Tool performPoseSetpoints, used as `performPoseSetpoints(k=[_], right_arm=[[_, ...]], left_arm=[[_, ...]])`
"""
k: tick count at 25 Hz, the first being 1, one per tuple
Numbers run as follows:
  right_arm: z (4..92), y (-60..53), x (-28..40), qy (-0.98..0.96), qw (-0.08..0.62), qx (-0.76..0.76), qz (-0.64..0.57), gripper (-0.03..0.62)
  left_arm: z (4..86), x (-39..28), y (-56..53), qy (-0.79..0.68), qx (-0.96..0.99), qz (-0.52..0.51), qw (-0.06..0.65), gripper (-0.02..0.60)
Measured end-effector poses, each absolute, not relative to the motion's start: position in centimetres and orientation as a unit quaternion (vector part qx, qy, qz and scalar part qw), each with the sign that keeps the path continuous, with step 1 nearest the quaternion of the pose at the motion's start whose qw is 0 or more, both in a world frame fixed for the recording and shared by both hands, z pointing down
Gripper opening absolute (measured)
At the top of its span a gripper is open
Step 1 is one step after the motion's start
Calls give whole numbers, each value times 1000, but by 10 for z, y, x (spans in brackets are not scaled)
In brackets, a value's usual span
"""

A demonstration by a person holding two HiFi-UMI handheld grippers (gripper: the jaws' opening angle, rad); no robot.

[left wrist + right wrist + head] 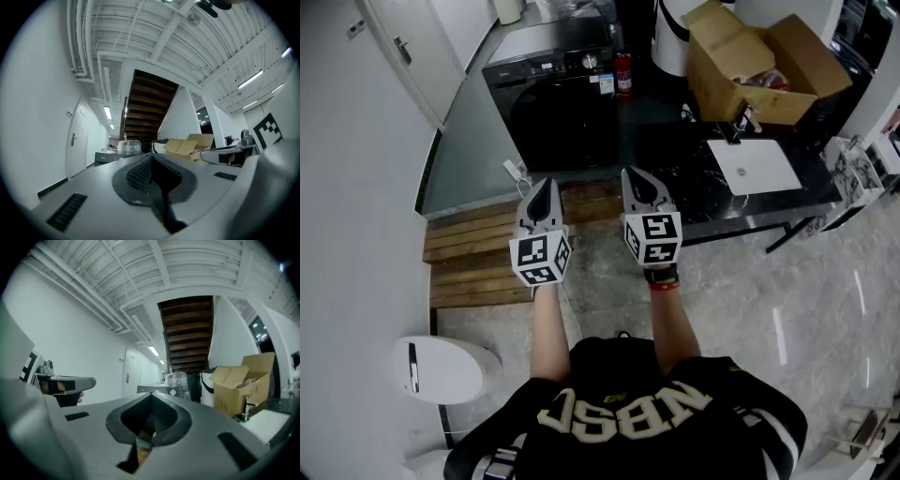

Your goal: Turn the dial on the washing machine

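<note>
Right, I'm standing well back from the washing machine [558, 108], with both tools held out in front of me. My left gripper [546, 187] has its fingers [137, 174] pressed together on nothing. The right gripper [637, 178] is the same, closed flat and empty.

The machine sits on the floor past the far edge of the wooden decking [487, 248], a red fire extinguisher [623, 75] just beside its right side. It's a black front-loader with a dark door, and a control strip [553, 66] runs along the top of its front. The dial [589, 62] is a round, pale, shiny knob on that strip, right of the lit display [547, 66]. From the right gripper view I can just pick it out, small and bright on the panel, a little right of my closed tips.

So the step is the approach, and I reckon nothing of the task is done yet. Here's how I'd do it well: walk in across the decking and lead with the right gripper, since it lines up closer to the knob. I'd spread the fingers before arriving, not at the panel. Come in square to the knob's face and close on its rim from either side. Then roll the wrist around the knob's own centre, no pulling outward. A smooth knob like that could slip, so I'd want a firm squeeze.
</note>
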State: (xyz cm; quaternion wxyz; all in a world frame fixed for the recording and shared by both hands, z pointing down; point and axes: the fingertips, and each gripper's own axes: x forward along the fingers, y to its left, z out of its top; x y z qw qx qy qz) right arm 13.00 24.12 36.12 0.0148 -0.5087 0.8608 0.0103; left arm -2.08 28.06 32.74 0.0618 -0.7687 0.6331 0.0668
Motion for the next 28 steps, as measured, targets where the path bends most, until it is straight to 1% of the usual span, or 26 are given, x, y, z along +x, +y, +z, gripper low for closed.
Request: performPoseSetpoints(k=[6, 8, 11, 16, 24, 28], right_arm=[[371, 222, 140, 870, 23, -492, -16, 5], [372, 214, 138, 873, 31, -486, -26, 5], [378, 195, 128, 875, 26, -483, -26, 5], [389, 146, 98, 878, 14, -478, -20, 5], [384, 13, 49, 870, 7, -492, -28, 5], [389, -42, 14, 869, -14, -493, -32, 5]], left_arm=[[345, -8, 264, 634, -770, 63, 46, 14], [349, -6, 256, 633, -771, 61, 46, 14], [356, -10, 237, 632, -771, 57, 45, 14], [364, -37, 182, 631, -772, 70, 39, 14], [348, -84, 47, 616, -782, 83, 49, 14], [346, -112, -12, 610, -787, 73, 50, 14]])
